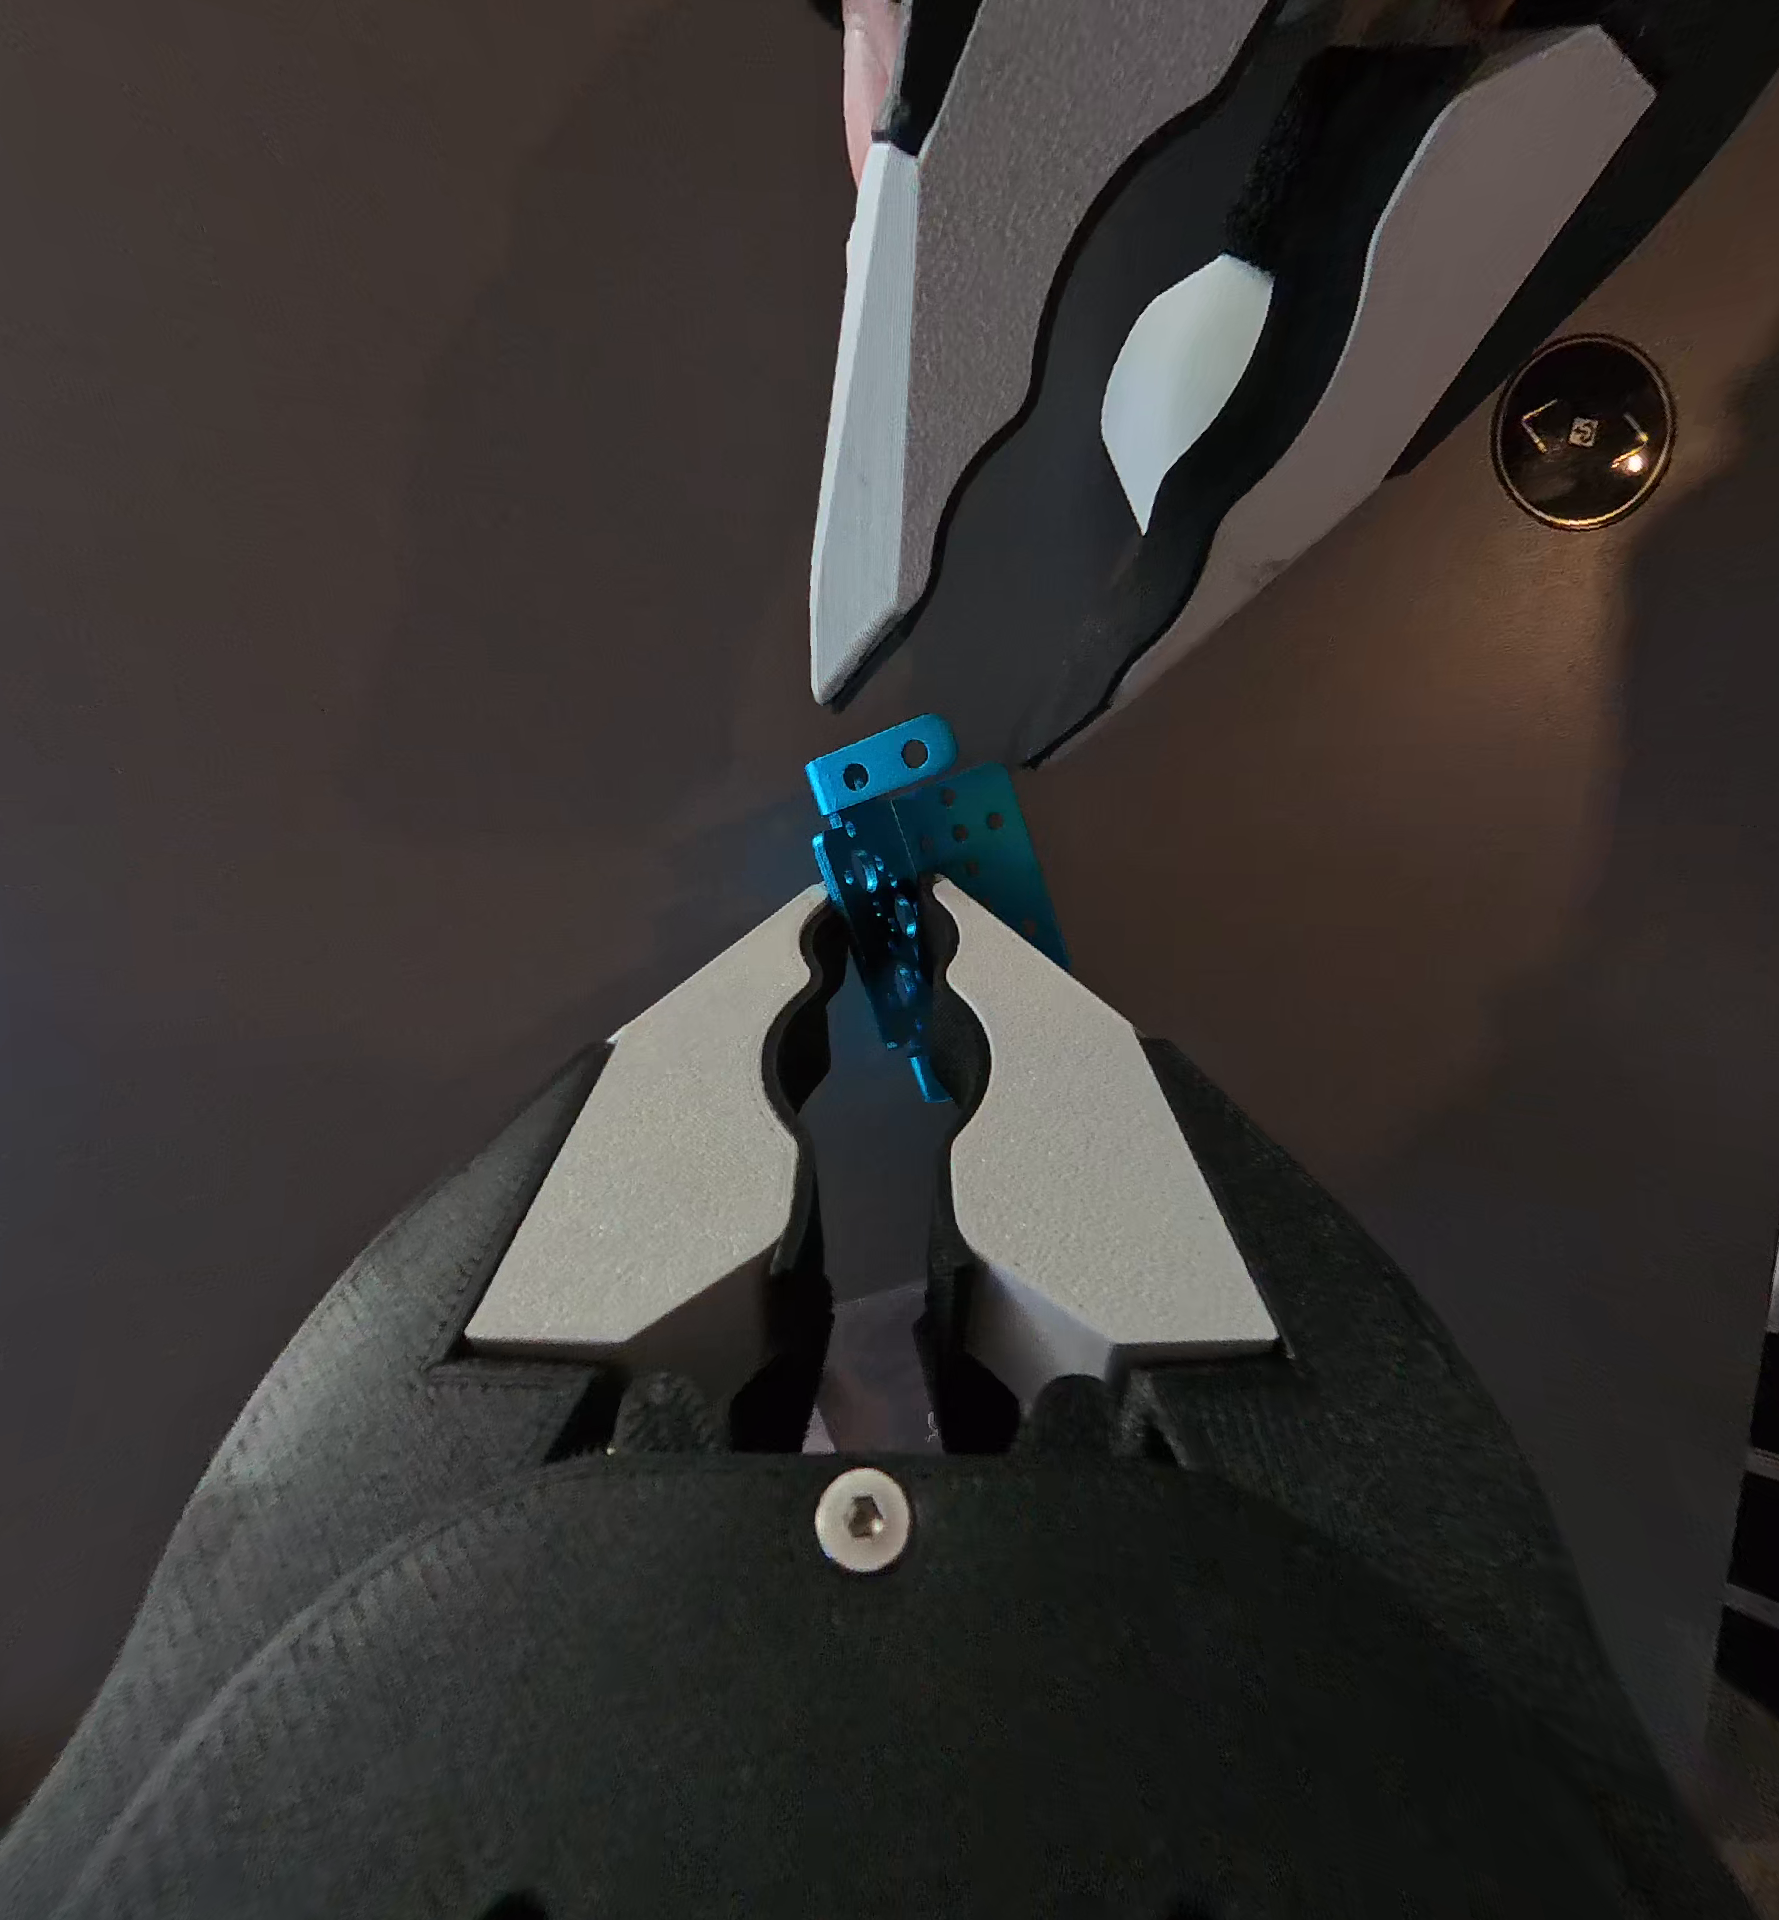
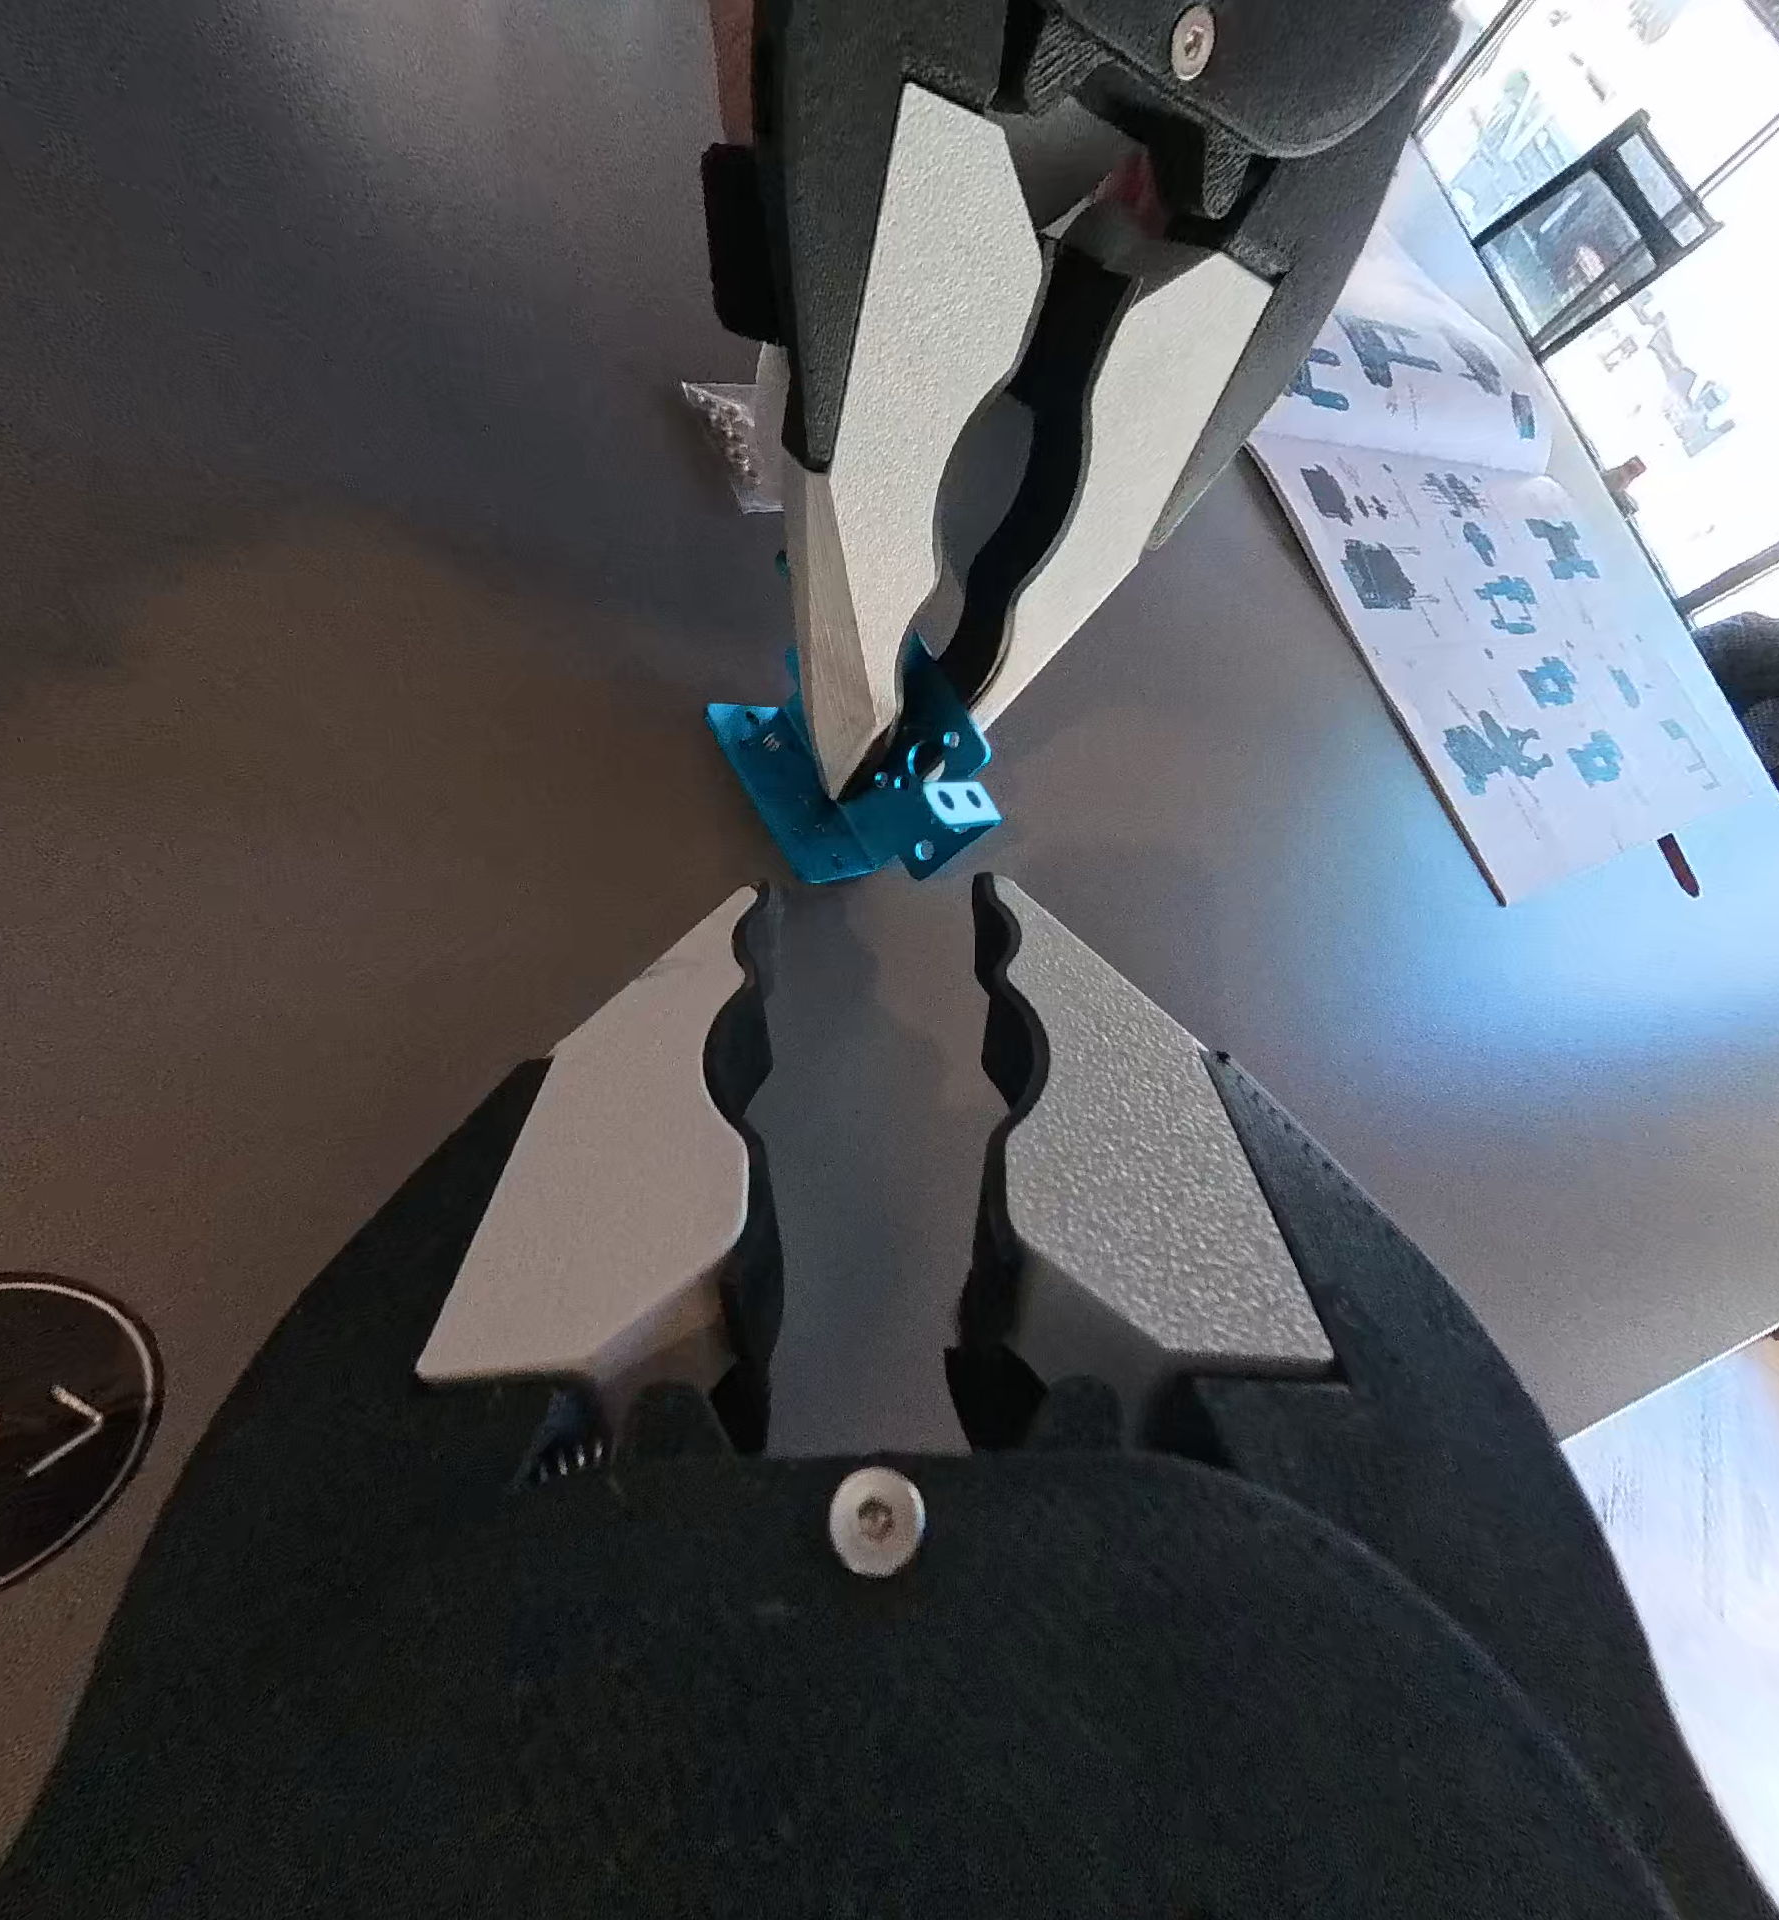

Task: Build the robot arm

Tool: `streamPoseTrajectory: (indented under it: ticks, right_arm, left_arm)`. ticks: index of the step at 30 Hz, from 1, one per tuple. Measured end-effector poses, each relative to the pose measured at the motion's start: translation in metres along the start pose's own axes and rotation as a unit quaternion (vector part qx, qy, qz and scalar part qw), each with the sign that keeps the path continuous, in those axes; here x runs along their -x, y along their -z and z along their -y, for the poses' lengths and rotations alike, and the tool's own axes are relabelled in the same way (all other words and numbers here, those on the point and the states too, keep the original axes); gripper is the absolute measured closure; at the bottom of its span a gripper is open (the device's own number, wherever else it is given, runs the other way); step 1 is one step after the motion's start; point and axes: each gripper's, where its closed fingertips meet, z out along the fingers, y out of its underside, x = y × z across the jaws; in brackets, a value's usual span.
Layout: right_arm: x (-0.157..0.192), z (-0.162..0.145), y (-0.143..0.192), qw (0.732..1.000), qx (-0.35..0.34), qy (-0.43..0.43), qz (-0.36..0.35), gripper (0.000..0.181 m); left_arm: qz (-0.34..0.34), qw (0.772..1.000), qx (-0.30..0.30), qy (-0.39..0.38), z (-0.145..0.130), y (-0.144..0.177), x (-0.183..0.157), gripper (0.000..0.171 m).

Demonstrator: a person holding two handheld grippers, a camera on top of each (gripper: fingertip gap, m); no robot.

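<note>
We hold the left gripper with its fingers closed narrow on a blue metal bracket, a bent plate with many small holes. The bracket is pinched between the two tips and stands out past them, above the dark grey desk. In the right wrist view the same bracket appears under the tips of the left gripper, which comes down from the top of the picture; we cannot tell if the bracket touches the desk or is a little above it.

Our right gripper has its fingers wide apart and holds nothing. Its tips are just beside the bracket, one at each side of its near edge, but they do not touch it. In the left wrist view this gripper comes from above and its tips end close to the top flap of the bracket.

On the desk we see also a round black disc, an open printed booklet with blue and black drawings, and a small clear bag of small metal parts behind the left gripper.
</note>
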Motion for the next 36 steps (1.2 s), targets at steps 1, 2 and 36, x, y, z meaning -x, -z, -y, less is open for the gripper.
streamPoseTrajectory:
  ticks: [1,2,36]
  right_arm:
    - [0.001,0.001,0.0,1.0,-0.001,-0.001,0.003,0.144]
    - [0.0,0.001,0.001,1.0,-0.003,-0.004,0.003,0.144]
    - [0.026,0.006,-0.006,0.989,0.023,0.142,0.007,0.173]
  left_arm:
    - [0.0,1.0,0.0,-0.001,0.0,0.0,-0.001,0.16]
    - [0.003,1.0,0.001,-0.003,0.0,0.0,-0.001,0.16]
    - [0.003,1.0,-0.011,-0.011,0.01,-0.001,-0.005,0.156]
